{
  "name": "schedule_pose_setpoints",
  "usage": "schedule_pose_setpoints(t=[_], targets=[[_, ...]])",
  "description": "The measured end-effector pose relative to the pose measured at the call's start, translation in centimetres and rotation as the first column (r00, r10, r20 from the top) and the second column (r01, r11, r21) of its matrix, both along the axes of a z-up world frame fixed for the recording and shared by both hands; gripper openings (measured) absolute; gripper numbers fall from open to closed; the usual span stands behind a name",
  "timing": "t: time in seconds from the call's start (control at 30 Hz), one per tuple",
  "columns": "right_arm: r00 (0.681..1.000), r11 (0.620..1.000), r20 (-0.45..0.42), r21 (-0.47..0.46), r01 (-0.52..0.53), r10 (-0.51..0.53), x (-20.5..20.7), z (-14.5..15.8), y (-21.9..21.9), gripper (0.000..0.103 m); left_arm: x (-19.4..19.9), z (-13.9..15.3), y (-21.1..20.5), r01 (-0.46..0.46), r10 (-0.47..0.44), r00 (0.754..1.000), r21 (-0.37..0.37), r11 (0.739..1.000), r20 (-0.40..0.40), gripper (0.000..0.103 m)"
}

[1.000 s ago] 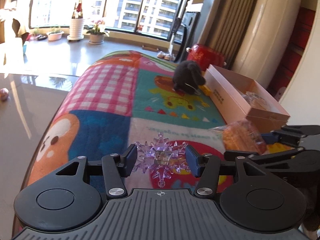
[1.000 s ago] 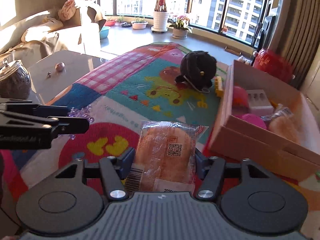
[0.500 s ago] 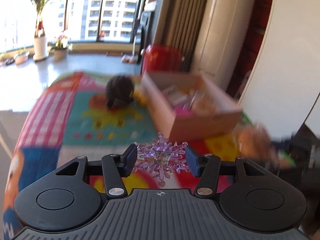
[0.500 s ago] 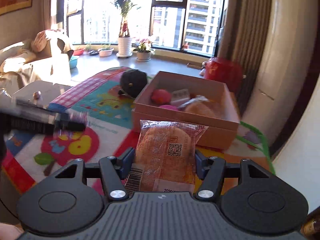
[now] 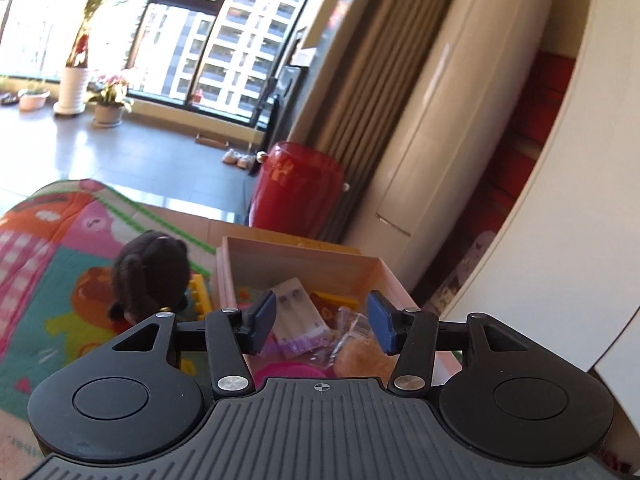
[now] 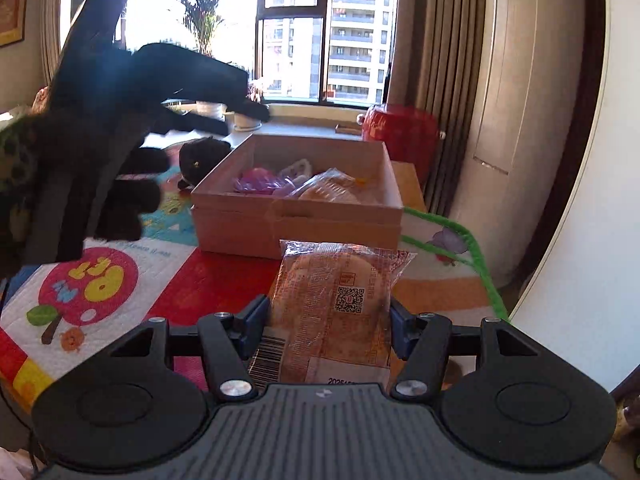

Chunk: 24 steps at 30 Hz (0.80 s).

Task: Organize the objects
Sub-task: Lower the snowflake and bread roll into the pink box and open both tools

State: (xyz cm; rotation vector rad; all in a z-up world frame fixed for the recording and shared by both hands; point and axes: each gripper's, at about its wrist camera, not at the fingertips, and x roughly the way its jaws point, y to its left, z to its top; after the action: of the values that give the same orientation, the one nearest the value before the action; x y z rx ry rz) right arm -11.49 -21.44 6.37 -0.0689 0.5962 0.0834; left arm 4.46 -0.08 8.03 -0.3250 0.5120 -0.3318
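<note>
Now the purple snowflake (image 5: 296, 346) is lying in the box (image 5: 304, 264), the left hand-held gripper (image 5: 322, 322) is hanging released, and the right hand-held gripper (image 6: 326, 326) is gently grasping the soft, light, crinkly bread bag (image 6: 332, 304) by its sides.

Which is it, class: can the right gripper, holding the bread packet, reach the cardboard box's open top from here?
Probably yes. The right gripper, shut on the bread packet, faces the cardboard box with only bare mat between them. The box top is open, though the gripper must rise over the near wall.
</note>
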Motion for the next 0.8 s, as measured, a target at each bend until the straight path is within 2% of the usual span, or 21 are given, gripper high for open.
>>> schedule_pose_setpoints(t=[0.1, 0.2, 0.27, 0.37, 0.47, 0.5, 0.53, 0.6, 0.7, 0.8], targets=[[1.000, 1.000, 0.011, 0.004, 0.001, -0.001, 0.8, 0.8, -0.4, 0.060, -2.6, 0.0, 2.7, -0.017, 0.017, 0.999, 0.015, 1.000, 0.040, 0.055], [0.998, 0.999, 0.059, 0.031, 0.006, -0.007, 2.4, 2.9, -1.0, 0.060, -5.4, -0.7, 5.0, -0.024, 0.020, 0.998, 0.082, 0.996, 0.055, 0.055], [0.995, 0.998, 0.095, 0.068, 0.004, -0.011, 4.2, 4.9, -1.4, 0.060, -6.2, -1.6, 6.2, -0.020, 0.018, 1.000, 0.118, 0.993, 0.023, 0.055], [0.994, 0.992, 0.105, 0.124, -0.006, -0.007, 8.8, 7.9, -1.5, 0.060, -6.6, -3.0, 7.5, -0.027, 0.031, 0.999, 0.124, 0.992, -0.037, 0.055], [0.996, 0.996, 0.090, 0.083, 0.015, -0.023, 14.6, 9.5, -0.1, 0.064, -6.3, -4.1, 8.8, -0.049, 0.058, 0.996, 0.111, 0.993, -0.073, 0.055], [0.997, 0.997, 0.070, 0.072, 0.027, -0.032, 16.3, 9.6, 0.3, 0.076, -6.2, -4.3, 9.1, -0.055, 0.064, 0.995, 0.107, 0.993, -0.081, 0.055], [0.998, 0.997, 0.048, 0.068, 0.043, -0.047, 17.9, 9.5, 0.6, 0.084, -6.0, -4.5, 9.4, -0.060, 0.069, 0.994, 0.105, 0.993, -0.087, 0.055], [0.997, 0.995, 0.021, 0.077, 0.069, -0.070, 19.5, 8.9, 0.8, 0.084, -5.4, -4.6, 9.9, -0.064, 0.073, 0.993, 0.103, 0.993, -0.094, 0.055], [0.998, 0.993, -0.002, 0.100, 0.061, -0.062, 18.6, 7.5, 0.9, 0.086, -4.1, -4.3, 10.7, -0.080, 0.088, 0.993, 0.101, 0.992, -0.079, 0.055], [0.999, 1.000, 0.033, 0.025, 0.013, -0.014, 16.0, 5.3, 2.0, 0.091, -1.7, -3.2, 10.8, -0.090, 0.095, 0.995, 0.110, 0.990, -0.035, 0.055]])
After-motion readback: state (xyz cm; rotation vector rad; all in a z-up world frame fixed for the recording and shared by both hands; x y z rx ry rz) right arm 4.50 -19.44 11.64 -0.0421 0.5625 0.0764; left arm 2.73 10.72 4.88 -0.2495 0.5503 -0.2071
